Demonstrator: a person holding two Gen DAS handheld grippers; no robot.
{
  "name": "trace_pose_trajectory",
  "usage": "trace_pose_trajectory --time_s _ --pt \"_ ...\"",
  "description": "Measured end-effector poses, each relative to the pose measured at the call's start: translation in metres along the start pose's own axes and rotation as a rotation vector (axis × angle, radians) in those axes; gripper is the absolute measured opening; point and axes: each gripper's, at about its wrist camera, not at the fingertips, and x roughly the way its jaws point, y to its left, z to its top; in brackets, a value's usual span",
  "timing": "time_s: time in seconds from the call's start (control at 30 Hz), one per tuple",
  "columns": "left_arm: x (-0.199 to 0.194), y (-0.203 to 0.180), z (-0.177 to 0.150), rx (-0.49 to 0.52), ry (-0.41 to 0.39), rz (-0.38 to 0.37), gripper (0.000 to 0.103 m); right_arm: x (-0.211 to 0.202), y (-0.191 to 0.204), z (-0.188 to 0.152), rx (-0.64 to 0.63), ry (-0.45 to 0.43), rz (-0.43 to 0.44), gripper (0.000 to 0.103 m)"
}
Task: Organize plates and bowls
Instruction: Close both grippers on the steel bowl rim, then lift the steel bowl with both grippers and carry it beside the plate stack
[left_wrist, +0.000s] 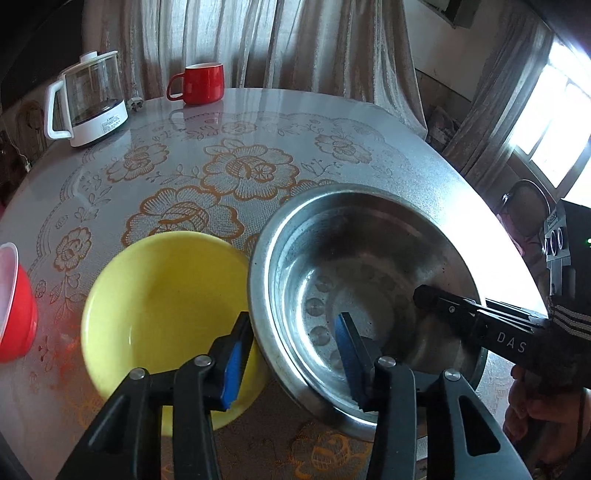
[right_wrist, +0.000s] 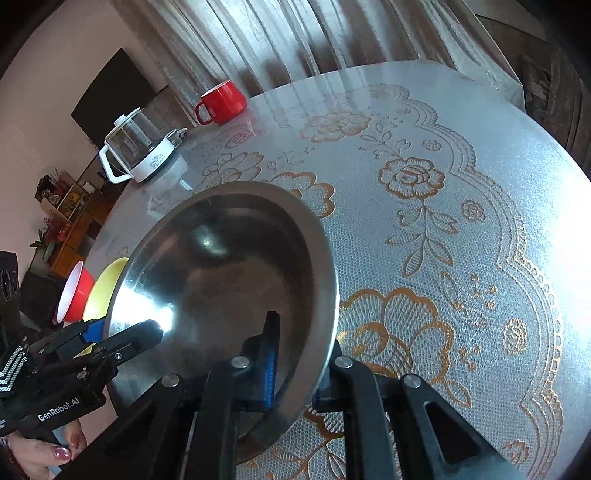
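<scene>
A wide steel bowl (left_wrist: 369, 258) (right_wrist: 229, 266) stands on the patterned round table (left_wrist: 332, 122), right beside an empty yellow bowl (left_wrist: 159, 306) (right_wrist: 107, 288). My left gripper (left_wrist: 293, 321) (right_wrist: 123, 330) straddles the steel bowl's left rim. One blue pad is outside, over the yellow bowl, and the other is inside, and a gap shows between pads and metal. My right gripper (right_wrist: 303, 332) (left_wrist: 424, 295) is shut on the bowl's right rim, one finger inside and the other hidden beneath. A red bowl (left_wrist: 14, 314) (right_wrist: 79, 295) with a white inside sits left of the yellow one.
A glass kettle (left_wrist: 92, 99) (right_wrist: 140, 151) on a white base and a red mug (left_wrist: 201, 83) (right_wrist: 223, 101) stand at the table's far edge, before the curtains. A person's hand (left_wrist: 535, 406) holds the right gripper. Bare tablecloth (right_wrist: 480, 184) spreads to the right of the steel bowl.
</scene>
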Motion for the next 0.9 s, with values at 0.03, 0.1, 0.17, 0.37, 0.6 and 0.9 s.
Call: trace_pose_trajectory --time_s 0.03,0.1,0.17,0.37,0.6,0.9 --pt "-0.002 0.001 -0.003 -0.008 0.000 -0.008 0.041 -0.001 -0.001 -0.002 0.005 0.000 0.001 0.011" --pt "-0.005 0.002 -0.007 -0.015 0.002 -0.019 0.035 -0.006 -0.003 -0.006 0.011 -0.002 -0.001 0.010" --pt "-0.008 0.000 -0.011 -0.007 0.001 -0.022 0.034 -0.011 -0.006 -0.011 0.022 -0.003 0.000 0.010" --pt "-0.018 -0.007 -0.025 0.008 -0.007 -0.047 0.033 -0.022 -0.009 -0.024 0.045 -0.011 0.002 0.009" --pt "-0.033 -0.009 -0.031 0.003 -0.019 -0.075 0.032 -0.038 -0.005 -0.035 0.060 -0.041 0.005 0.009" --pt "-0.067 -0.005 -0.035 -0.024 -0.079 -0.104 0.032 -0.062 0.009 -0.036 0.073 -0.098 0.032 0.009"
